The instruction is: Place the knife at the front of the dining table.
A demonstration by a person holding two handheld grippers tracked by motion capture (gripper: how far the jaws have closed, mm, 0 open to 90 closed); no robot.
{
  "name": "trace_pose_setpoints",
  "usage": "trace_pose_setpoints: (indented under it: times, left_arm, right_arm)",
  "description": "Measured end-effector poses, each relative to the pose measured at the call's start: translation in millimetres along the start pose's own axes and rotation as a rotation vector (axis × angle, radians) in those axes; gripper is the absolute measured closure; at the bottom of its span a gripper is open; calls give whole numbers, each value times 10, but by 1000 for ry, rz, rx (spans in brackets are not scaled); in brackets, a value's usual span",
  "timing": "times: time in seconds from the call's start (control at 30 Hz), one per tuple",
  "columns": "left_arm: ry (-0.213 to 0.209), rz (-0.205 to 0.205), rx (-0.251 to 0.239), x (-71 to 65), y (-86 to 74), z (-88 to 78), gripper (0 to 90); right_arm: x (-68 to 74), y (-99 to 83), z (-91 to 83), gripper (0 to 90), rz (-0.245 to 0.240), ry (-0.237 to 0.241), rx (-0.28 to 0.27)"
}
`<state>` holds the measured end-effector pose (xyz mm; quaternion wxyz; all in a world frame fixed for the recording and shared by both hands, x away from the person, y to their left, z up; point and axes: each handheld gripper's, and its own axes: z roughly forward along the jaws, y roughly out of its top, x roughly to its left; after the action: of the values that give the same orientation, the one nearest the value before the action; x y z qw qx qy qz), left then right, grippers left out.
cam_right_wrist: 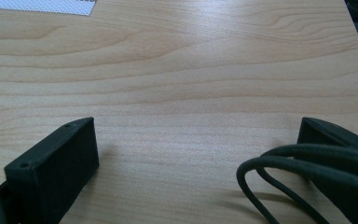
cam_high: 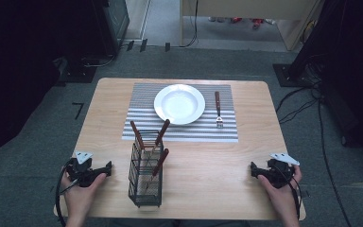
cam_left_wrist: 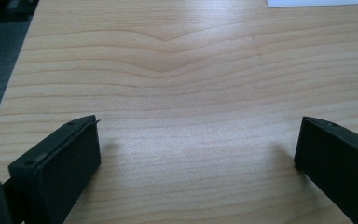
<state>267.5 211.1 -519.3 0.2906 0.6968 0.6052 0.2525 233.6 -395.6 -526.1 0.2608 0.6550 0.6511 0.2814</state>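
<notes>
Tabletop [cam_high: 246, 161]: wire caddy [cam_high: 145, 182] with cutlery [cam_high: 159, 162]

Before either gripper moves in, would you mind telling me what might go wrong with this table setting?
1. The wire caddy is tall and narrow; tugging a slanted utensil handle could tip it.
2. The right gripper has its cable looped between the jaws; it might snag.
</notes>
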Motion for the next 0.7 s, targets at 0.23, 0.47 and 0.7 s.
trace_pose_setpoints:
  times: [0.23,0.47,0.7]
  left_arm:
    - [7,-7,12,-5,13,-4,3]
    - [-22,-26,-22,-46,67,-111,3]
    - [-33,-23,-52,-111,128,-208,3]
  right_arm:
    - [0,0,0,0,0,0,0]
    - [0,0,0,0,0,0,0]
    - [0,0,0,0,0,0,0]
